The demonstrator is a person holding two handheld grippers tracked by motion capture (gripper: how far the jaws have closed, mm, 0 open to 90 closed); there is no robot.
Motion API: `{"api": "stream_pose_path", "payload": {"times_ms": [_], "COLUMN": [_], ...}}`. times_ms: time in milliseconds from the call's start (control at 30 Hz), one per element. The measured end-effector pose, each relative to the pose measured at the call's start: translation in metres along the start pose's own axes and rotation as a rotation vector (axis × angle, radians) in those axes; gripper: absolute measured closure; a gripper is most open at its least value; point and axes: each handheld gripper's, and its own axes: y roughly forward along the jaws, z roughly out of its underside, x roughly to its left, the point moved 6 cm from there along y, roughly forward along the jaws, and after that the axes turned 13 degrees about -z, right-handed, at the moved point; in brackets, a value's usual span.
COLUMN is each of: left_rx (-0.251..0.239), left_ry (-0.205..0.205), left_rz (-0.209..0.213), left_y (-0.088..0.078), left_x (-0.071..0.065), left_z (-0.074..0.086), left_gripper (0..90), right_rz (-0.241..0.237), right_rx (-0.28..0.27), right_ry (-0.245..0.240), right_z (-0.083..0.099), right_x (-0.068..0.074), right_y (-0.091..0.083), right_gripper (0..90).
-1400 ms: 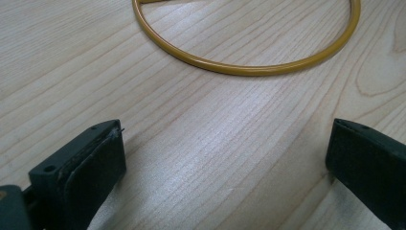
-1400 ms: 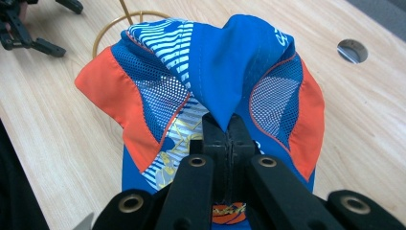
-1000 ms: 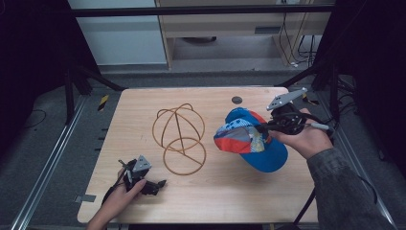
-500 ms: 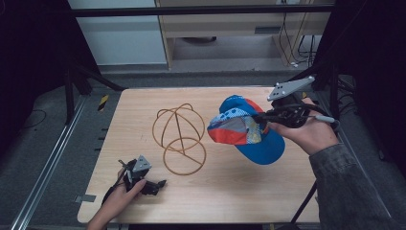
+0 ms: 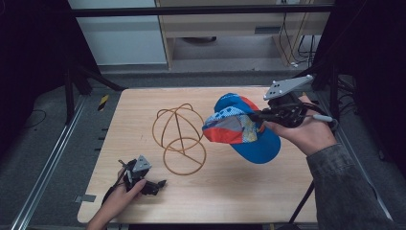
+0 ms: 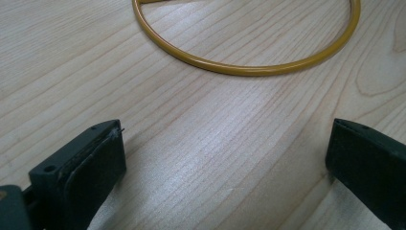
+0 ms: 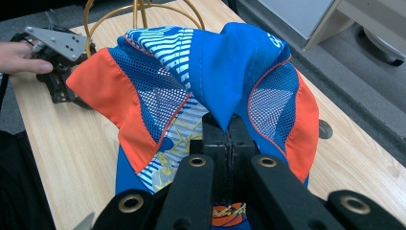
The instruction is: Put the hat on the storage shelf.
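high view, right gripper [image 5: 256,116] clamped on blue cap [image 5: 244,132], left gripper [image 5: 160,183] gaping empty beside wire stand [image 5: 179,139]

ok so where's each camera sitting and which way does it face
High view: above the person's side, facing forward and down on the table; both forearms show.
Left gripper view: on the left gripper, low over the wood, facing the wire stand; open jaws show.
Right gripper view: on the right gripper, facing the cap it pinches.
All three share the stand.
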Motion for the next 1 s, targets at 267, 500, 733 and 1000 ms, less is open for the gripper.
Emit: {"api": "stream_pose_path", "payload": {"times_ms": [267,500,733,1000], "left_rx": [0.0,0.0,0.003,0.003], "left_ry": [0.0,0.0,0.002,0.001], "left_rz": [0.0,0.0,0.001,0.001], "left_y": [0.0,0.0,0.0,0.0], "left_x": [0.0,0.0,0.0,0.0], "left_z": [0.0,0.0,0.0,0.0], "left_gripper": [0.0,0.0,0.0,0.0], "right_rz": [-0.001,0.008,0.011,-0.005], "right_rx": [-0.015,-0.039,-0.062,-0.08], "right_ry": [-0.006,-0.009,-0.023,-0.031], "right_z": [-0.006,-0.014,-0.029,-0.044], "right_x": [0.002,0.001,0.002,0.003], "right_y": [-0.002,-0.003,-0.003,0.003], "right_gripper": [90.0,90.0,90.0,89.9]}}
